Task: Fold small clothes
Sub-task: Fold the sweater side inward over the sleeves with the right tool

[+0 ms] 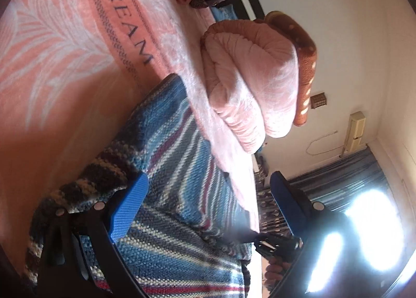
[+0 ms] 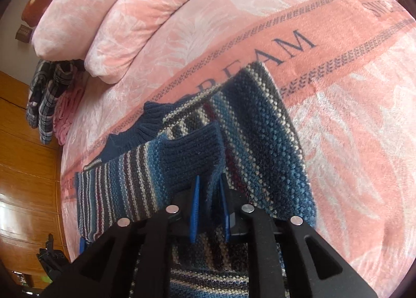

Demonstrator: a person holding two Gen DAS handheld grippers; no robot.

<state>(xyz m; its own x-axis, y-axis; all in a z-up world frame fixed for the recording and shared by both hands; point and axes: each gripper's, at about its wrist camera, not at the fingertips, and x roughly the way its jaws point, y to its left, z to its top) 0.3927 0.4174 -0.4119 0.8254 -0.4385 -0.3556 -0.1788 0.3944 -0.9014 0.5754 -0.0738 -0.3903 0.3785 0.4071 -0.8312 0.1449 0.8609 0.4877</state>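
- Fingers [image 2: 195, 209] of the right gripper [image 2: 209, 211] pinched close on a fold of the striped sweater [image 2: 260, 147], knit bunched between the two blue pads.
- Fingers [image 1: 127, 209] of the left gripper [image 1: 208, 207] spread wide, nothing between them; one blue pad against the sweater's striped edge, the other out over the side of the bed.
- Sweater [image 1: 179, 168] spread on the pink blanket [image 2: 338, 90], across the band lettered "DREAM"; a sleeve with its dark ribbed cuff [image 2: 189, 152] laid over the body, dark collar [image 2: 150, 118] towards the far side.
- Folded pink quilt [image 1: 249, 82] well apart at the head of the bed, a checked cloth [image 2: 46, 95] and a pink garment [image 2: 67, 113] piled near the edge, away from the work.
- Judged step: mid-fold, sleeve likely already turned in, lower edge gripped on the right side only.
- Next move, as a judgement: closing the left gripper on the matching edge of the hem, then lifting both sides together and carrying them towards the collar.
- Needs care: thick, loose knit, apt to stretch and sag between two grip points; level, even travel of both hands called for, or a crooked fold and a slipped sleeve.
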